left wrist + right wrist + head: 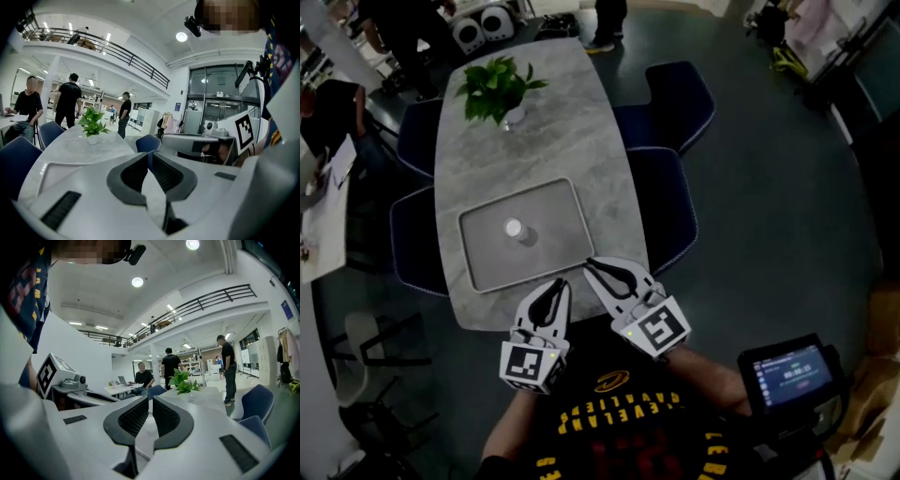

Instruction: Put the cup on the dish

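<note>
- While the head view looks steeply down on the grey, stone-patterned counter [534, 141], it alone shows the cup [514, 228]. The cup is small and white and stands upright inside the rectangular grey dish [558, 239], left of the dish's middle.
- That view also places the left hand-held gripper [562, 284] and the right hand-held gripper [589, 265] at the counter's near end. Their tips are by the dish's near right corner, apart from the cup; whether they touch the rim cannot be told.
- The left gripper view shows that hand-held gripper's [150, 153] jaws pressed together with nothing between them. The right gripper view shows the same of the other [150, 399].
- A potted plant [497, 84] stands at the counter's far end, and both gripper views see it from the side.
- Dark blue chairs [661, 202] ring the counter, and a small lit screen [787, 370] sits at the person's right.
- Only the gripper views take in the room. They show a railed balcony [206, 303], ceiling lights, standing people [70, 96], a seated person at a laptop [142, 376] and glass doors [220, 101].
</note>
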